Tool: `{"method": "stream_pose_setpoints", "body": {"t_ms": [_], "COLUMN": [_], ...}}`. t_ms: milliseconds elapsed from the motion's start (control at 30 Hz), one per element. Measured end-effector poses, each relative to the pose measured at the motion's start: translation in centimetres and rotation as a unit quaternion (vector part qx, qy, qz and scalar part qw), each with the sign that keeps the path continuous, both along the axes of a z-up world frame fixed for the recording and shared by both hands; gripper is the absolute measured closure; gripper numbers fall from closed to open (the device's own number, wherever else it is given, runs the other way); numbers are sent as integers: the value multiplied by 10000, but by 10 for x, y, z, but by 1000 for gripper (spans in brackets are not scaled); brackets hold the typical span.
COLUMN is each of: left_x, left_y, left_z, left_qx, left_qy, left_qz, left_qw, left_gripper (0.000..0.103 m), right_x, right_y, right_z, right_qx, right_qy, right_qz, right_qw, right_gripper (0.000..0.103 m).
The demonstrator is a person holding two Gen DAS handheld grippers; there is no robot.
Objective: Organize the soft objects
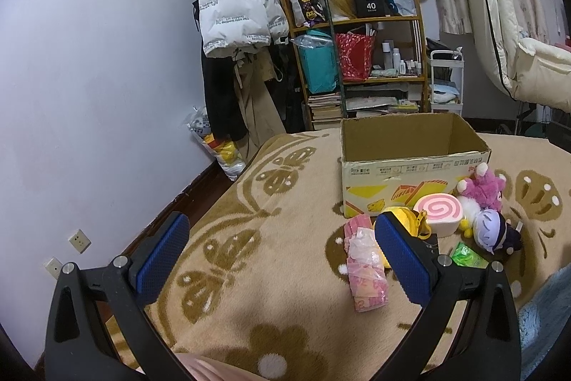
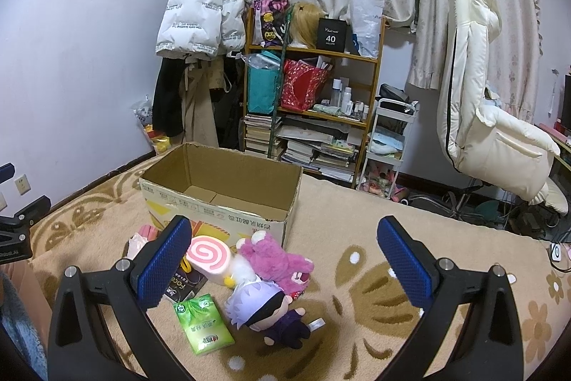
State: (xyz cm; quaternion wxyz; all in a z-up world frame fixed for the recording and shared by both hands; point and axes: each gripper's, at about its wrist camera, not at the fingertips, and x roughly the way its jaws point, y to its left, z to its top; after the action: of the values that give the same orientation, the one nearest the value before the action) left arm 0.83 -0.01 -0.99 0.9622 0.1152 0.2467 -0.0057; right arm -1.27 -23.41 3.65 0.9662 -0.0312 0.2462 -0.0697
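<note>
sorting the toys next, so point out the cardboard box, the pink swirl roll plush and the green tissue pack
cardboard box [image 2: 221, 213]: right wrist view, on its printed front wall.
pink swirl roll plush [image 2: 210, 254]: right wrist view, on its spiral end face.
green tissue pack [image 2: 203, 324]: right wrist view, middle of its wrapper.

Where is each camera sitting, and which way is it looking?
Left wrist: on the left gripper, open, low over the blanket, looking at the box and toys from their left; both blue fingers show.
Right wrist: on the right gripper, open, looking over the doll into the empty box; the left gripper shows at the left edge.
Shared: box, swirl cushion, pink plush, shelf.
</note>
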Motion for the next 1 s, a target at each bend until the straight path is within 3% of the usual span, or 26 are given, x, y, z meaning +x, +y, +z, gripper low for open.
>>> {"method": "stream_pose_setpoints", "body": {"t_ms": [333, 667, 1000], "left_x": [22, 49, 94], "left_y": [-9, -36, -36], "left_z": [-13, -34, -59], "left_qx": [290, 538, 37], "left_qy": [587, 1131, 1812], "left_qz": [115, -204, -102], "left_qw": [9978, 9919, 9834], "left_gripper": [0, 0, 0], "right_x": [15, 41, 76], "right_y": [-1, -12, -20], "right_z": [-12, -27, -51], "right_qx": [192, 501, 707], "right_qy": [417, 692, 1001], "right_qz": [165, 134, 160], "right_qw": [9988, 9963, 9923], "right_gripper": [0, 0, 0]}}
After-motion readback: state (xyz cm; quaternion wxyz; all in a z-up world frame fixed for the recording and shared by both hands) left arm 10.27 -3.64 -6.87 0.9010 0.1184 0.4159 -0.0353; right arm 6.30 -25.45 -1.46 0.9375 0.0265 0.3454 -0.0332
